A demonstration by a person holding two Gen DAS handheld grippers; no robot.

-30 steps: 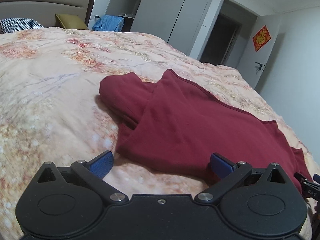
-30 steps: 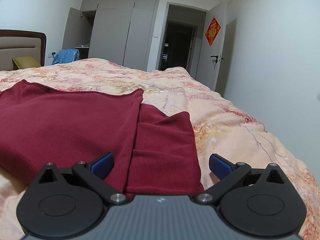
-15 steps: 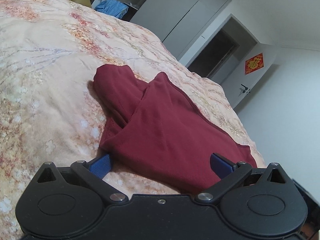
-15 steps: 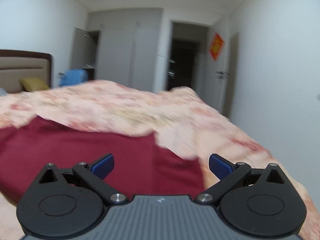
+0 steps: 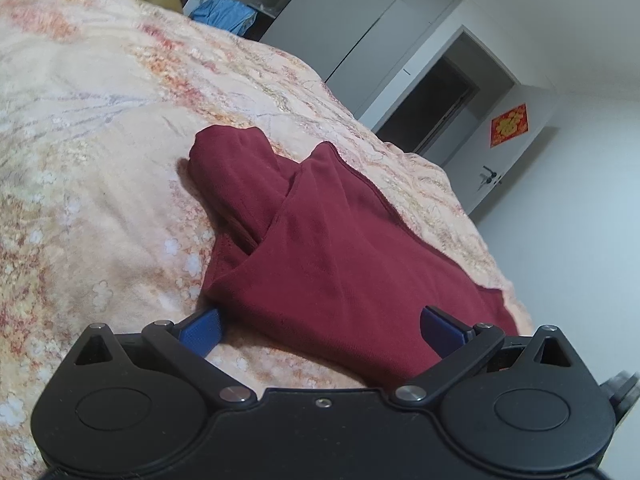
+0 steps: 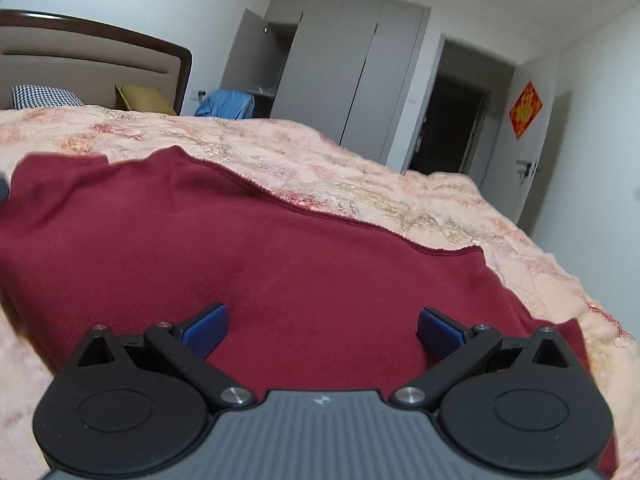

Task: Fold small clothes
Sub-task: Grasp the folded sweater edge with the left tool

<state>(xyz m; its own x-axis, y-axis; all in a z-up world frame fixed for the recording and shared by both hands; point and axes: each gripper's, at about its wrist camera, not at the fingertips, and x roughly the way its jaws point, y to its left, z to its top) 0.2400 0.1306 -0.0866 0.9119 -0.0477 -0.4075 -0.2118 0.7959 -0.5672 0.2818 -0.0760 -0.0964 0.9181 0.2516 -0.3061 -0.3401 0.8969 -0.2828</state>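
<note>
On floral bedspread (image 5: pixel 100 168), red garment (image 5: pixel 328 256), both claws (image 5: pixel 320 326) (image 6: pixel 322 326) wide, grey wardrobe (image 6: pixel 352 76) behind

Dark red garment (image 5: pixel 340 264): matt knitted cloth with stitched hem. Beneath it, bedspread (image 5: pixel 100 168): soft, floral-printed fabric. Left gripper (image 5: pixel 320 326) and right gripper (image 6: pixel 322 326): matt black plastic, bright metal pins, blue ribbed pads (image 6: pixel 206 328).
</note>
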